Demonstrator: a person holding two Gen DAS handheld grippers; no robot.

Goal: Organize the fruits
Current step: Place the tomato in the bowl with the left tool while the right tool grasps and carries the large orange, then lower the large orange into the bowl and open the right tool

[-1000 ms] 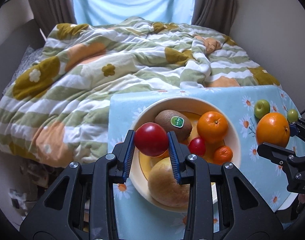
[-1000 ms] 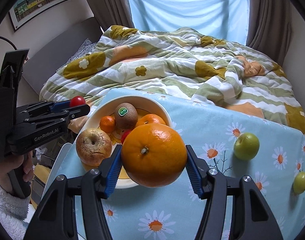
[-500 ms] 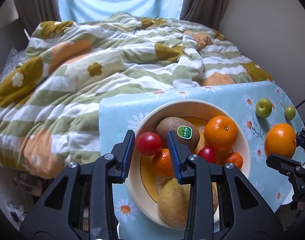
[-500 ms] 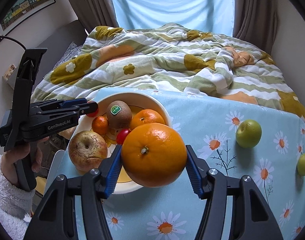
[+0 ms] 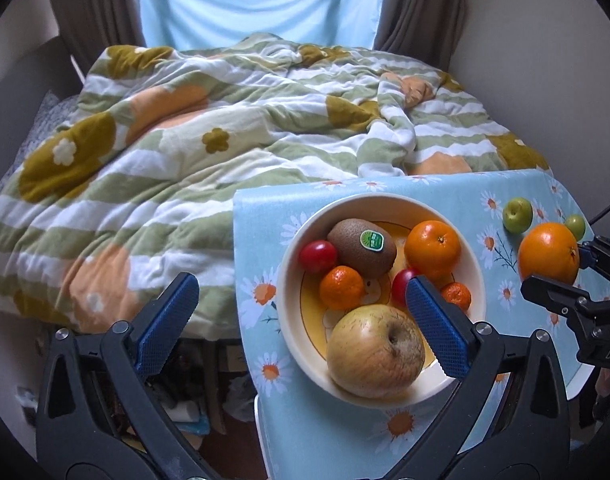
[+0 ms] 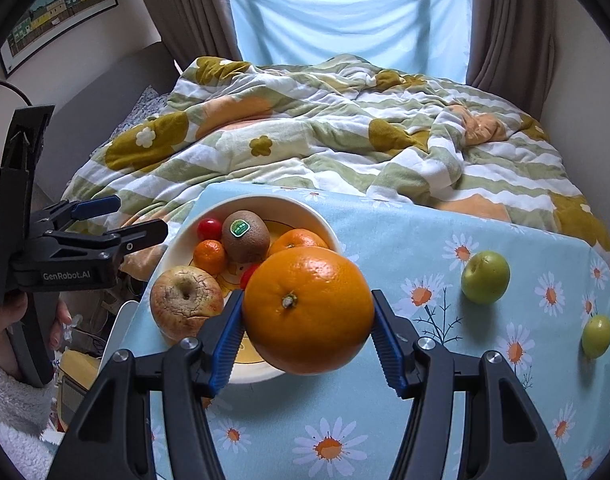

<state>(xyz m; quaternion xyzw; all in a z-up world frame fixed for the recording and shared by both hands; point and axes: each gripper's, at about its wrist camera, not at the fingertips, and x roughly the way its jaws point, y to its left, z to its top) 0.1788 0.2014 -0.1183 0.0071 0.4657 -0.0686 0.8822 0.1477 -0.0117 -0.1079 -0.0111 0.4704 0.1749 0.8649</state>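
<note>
Here the left gripper [image 5: 301,324] hangs with its jaws spread wide and nothing between them, at the left edge of the tabletop [image 5: 265,216]. The bowl [image 5: 385,202] near that edge holds a red tomato [image 5: 317,256], a kiwi [image 5: 361,242], an apple [image 5: 375,350] and small oranges. The right gripper [image 6: 307,334] clamps a large orange [image 6: 308,309] above the cloth, just beside the bowl's rim. Two green fruits [image 6: 485,277] lie toward the right edge, well apart from the bowl.

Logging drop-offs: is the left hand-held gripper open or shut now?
Open. The left hand-held gripper has its jaws spread wide, holding nothing; the red tomato lies in the bowl.
</note>
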